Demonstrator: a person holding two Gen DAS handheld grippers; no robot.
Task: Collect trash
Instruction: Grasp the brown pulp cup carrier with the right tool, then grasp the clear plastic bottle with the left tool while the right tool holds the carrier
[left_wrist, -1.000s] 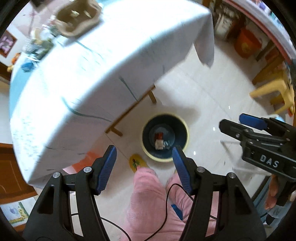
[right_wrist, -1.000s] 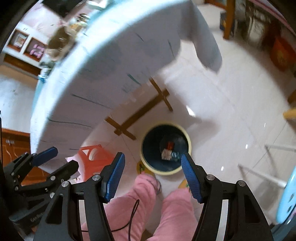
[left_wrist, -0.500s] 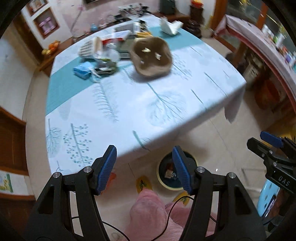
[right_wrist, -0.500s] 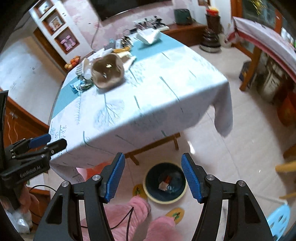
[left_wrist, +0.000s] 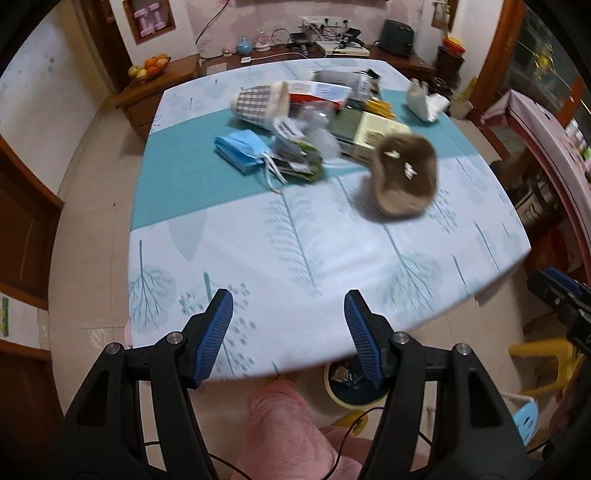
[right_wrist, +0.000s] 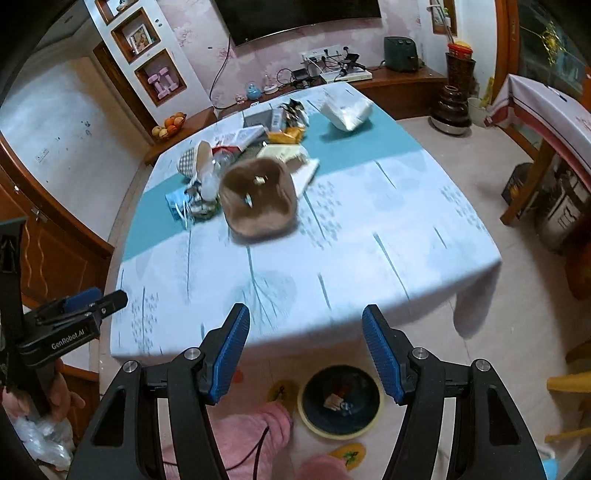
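Left to right: the left gripper (left_wrist: 288, 314) has its jaws apart with nothing between them, and the right gripper (right_wrist: 306, 328) likewise. One brown bowl (right_wrist: 258, 197) holding two scraps sits on the table (right_wrist: 332, 258), while one bin (right_wrist: 340, 402) with trash stands on the floor below.

Lighting: even indoor light, moderately bright, cool white on the counter (left_wrist: 295, 240); soft shadow beneath its near edge onto the floor (right_wrist: 480, 354).
Glare: none strong; the floor carries a faint sheen.
Blur: motion smear on the brown basket (left_wrist: 404, 173) and the litter beside it (both views); counter edges streaked.
Sharpness: the left gripper (left_wrist: 288, 332) and right gripper (right_wrist: 306, 350) render crisp, jaws well defined.
Distortion: heavy fisheye bowing; walls curve, black vignette in every corner.
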